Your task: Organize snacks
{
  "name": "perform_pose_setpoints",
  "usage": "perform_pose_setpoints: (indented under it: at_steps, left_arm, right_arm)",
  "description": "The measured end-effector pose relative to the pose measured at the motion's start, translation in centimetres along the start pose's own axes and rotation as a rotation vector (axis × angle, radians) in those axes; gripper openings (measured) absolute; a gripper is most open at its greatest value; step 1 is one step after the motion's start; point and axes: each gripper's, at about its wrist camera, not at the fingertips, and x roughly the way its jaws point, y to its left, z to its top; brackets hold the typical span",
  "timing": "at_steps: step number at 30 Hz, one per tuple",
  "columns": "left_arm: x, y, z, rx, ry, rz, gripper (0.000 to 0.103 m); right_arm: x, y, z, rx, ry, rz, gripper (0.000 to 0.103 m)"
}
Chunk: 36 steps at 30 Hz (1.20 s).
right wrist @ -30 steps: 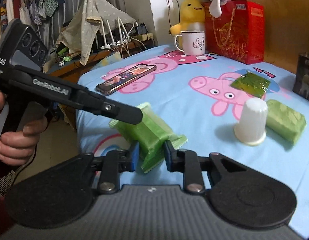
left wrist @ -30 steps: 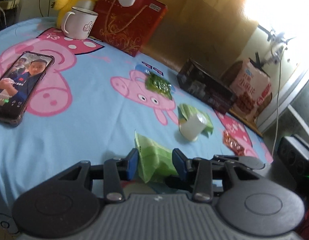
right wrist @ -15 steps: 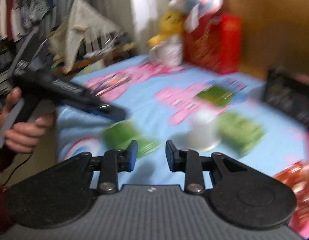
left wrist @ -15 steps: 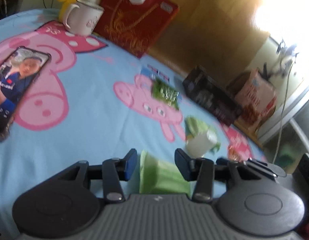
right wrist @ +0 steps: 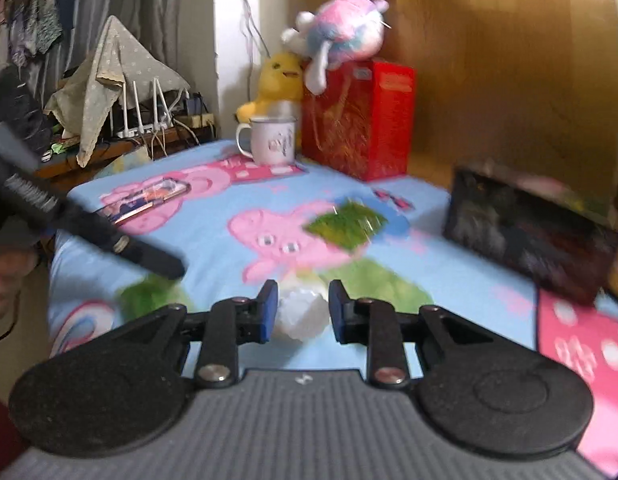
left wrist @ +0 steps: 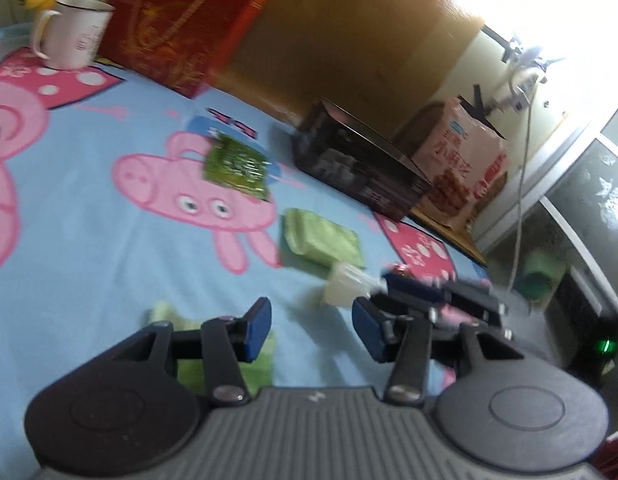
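On the cartoon-pig bedsheet (left wrist: 89,240) lie a light green snack pack (left wrist: 189,356), a second green pack (left wrist: 321,240), a dark green packet (left wrist: 237,166) and an upturned white cup (left wrist: 345,288). My left gripper (left wrist: 313,328) is open with nothing between its pads; the light green pack lies loose beneath its left finger. In the right wrist view, my right gripper (right wrist: 301,314) frames the white cup (right wrist: 299,314) just beyond its tips. Its jaws are closing, and I see no pad pressing on the cup. The left gripper (right wrist: 169,266) reaches in over the blurred green pack (right wrist: 149,296).
A black box (right wrist: 525,232) stands at the back right, with an orange snack bag (left wrist: 461,172) behind it. A red gift box (right wrist: 357,120), a white mug (right wrist: 273,144) and plush toys (right wrist: 277,80) line the back. A phone (right wrist: 145,200) lies at the left.
Both grippers swung to the right. The right gripper let go of the light green pack and now faces the white cup. The left gripper's jaws widened and the pack rests on the sheet.
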Motion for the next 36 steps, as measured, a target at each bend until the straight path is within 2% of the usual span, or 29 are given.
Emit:
perform_pose_setpoints:
  at_steps: [3,5,9,11,15,18,19,20,22,25,30,33,36]
  left_arm:
    - [1.6,-1.2,0.4,0.019,0.032,-0.043,0.046]
    - [2.8,-2.3,0.5,0.053,0.058,-0.05,0.053]
    - [4.6,-4.9,0.5,0.148,0.085,-0.03,0.053]
    - [5.2,-6.1,0.4,0.189,0.099,-0.029,0.054]
    - [6.7,-8.1,-0.3,0.266,0.144,-0.038,0.053]
    - [8.1,-8.2,-0.8,0.258,0.189,-0.022,0.049]
    - [8.4,-7.9,-0.8,0.239,0.204,-0.034,0.049]
    - [8.7,-7.5,-0.8,0.206,0.221,-0.066,0.041]
    - [8.9,-7.2,-0.4,0.168,0.232,-0.096,0.039]
    - [8.5,-8.4,0.7,0.213,0.203,-0.098,0.039]
    - [9.4,-11.2,4.8,0.297,0.115,-0.063,0.039]
    - [11.4,-12.7,8.0,0.34,0.022,-0.028,0.042]
    - [13.9,-13.5,11.6,0.346,-0.061,0.017,0.048]
  right_arm:
    - [-1.7,-1.1,-2.7,0.032,0.044,-0.061,0.03]
    - [-2.8,-1.4,-3.7,0.059,0.035,-0.052,0.03]
    - [-3.7,-1.3,-4.0,0.051,0.039,-0.046,0.032]
    - [-3.5,-1.3,-4.0,0.044,0.045,-0.036,0.037]
    - [-2.5,-1.5,-4.1,0.04,0.054,-0.025,0.038]
    - [-1.7,-1.5,-4.2,0.038,0.063,-0.017,0.038]
    - [-1.5,-1.5,-4.2,0.037,0.069,-0.014,0.039]
    - [-1.5,-1.5,-4.2,0.037,0.065,-0.008,0.037]
    - [-1.5,-1.6,-4.1,0.039,0.062,-0.001,0.036]
    - [-1.9,-1.8,-3.5,0.043,0.033,-0.015,0.036]
    - [-1.9,-3.8,-0.7,0.008,-0.059,-0.076,0.036]
    - [-0.7,-6.1,1.5,-0.006,-0.104,-0.133,0.036]
    - [1.2,-9.4,4.5,0.036,-0.134,-0.173,0.036]
